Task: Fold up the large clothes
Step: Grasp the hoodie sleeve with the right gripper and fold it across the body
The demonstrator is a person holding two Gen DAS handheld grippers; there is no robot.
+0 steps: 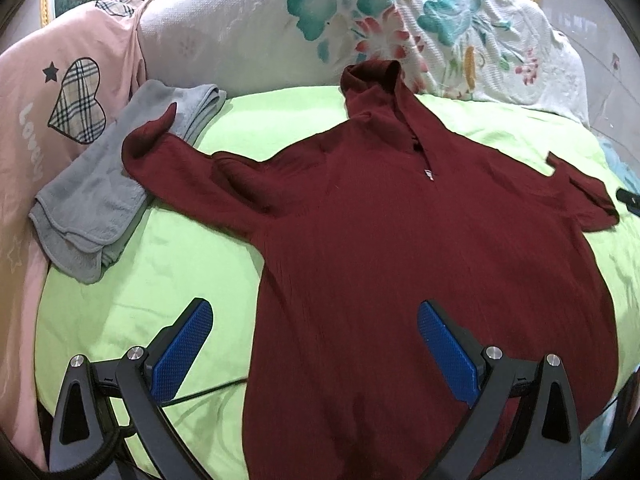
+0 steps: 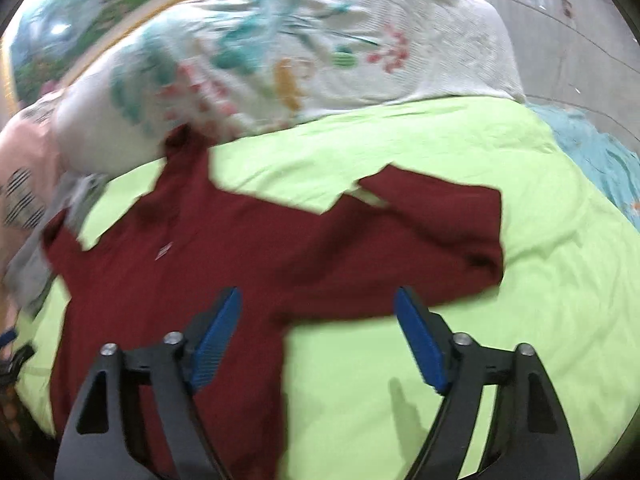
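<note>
A dark red hoodie [image 1: 392,248] lies spread flat on a lime-green sheet [image 1: 160,264], hood toward the pillows. Its left sleeve [image 1: 160,140] reaches onto a folded grey cloth, and its right sleeve [image 2: 432,232] lies folded across itself on the green sheet [image 2: 520,320]. My left gripper [image 1: 316,316] hovers open over the hoodie's lower left edge, nothing between its blue pads. My right gripper [image 2: 318,300] hangs open above the hoodie [image 2: 180,280] just below the right sleeve, holding nothing. The right wrist view is blurred.
A folded grey cloth [image 1: 116,196] lies at the left of the bed. A floral white pillow [image 1: 360,28] and a pink cushion [image 1: 60,92] with a plaid heart line the back. A teal fabric [image 2: 600,160] shows at the right edge of the bed.
</note>
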